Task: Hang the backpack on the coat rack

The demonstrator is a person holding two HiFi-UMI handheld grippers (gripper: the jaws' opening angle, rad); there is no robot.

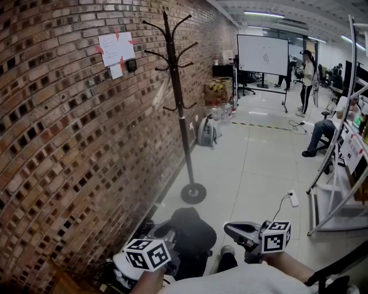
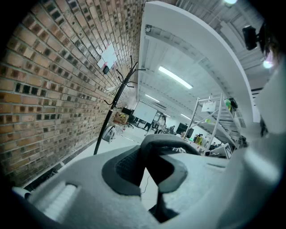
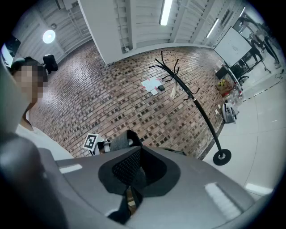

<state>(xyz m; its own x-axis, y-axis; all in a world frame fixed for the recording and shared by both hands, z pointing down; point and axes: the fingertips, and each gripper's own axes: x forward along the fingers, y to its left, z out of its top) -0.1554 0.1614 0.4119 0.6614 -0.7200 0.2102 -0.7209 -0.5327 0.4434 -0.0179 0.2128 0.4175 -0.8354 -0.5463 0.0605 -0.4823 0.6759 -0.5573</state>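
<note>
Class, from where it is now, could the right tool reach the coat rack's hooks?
Probably not yet: the coat rack stands well ahead of the right tool, with floor between them, though nothing blocks the way.

A red-brown brick wall (image 1: 57, 143) bearing a taped white paper sheet (image 1: 116, 49) runs along the left of a pale glossy floor (image 1: 253, 166). Long ceiling strip lights (image 1: 263, 14) glow above a white wheeled whiteboard (image 1: 263, 54) far back.

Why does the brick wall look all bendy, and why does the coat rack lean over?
Head view: the wide lens bows the brick wall, while the coat rack stays nearly straight. Left gripper view: the coat rack leans and a ceiling light glares. Right gripper view: the coat rack curves and the corners go black.
</note>
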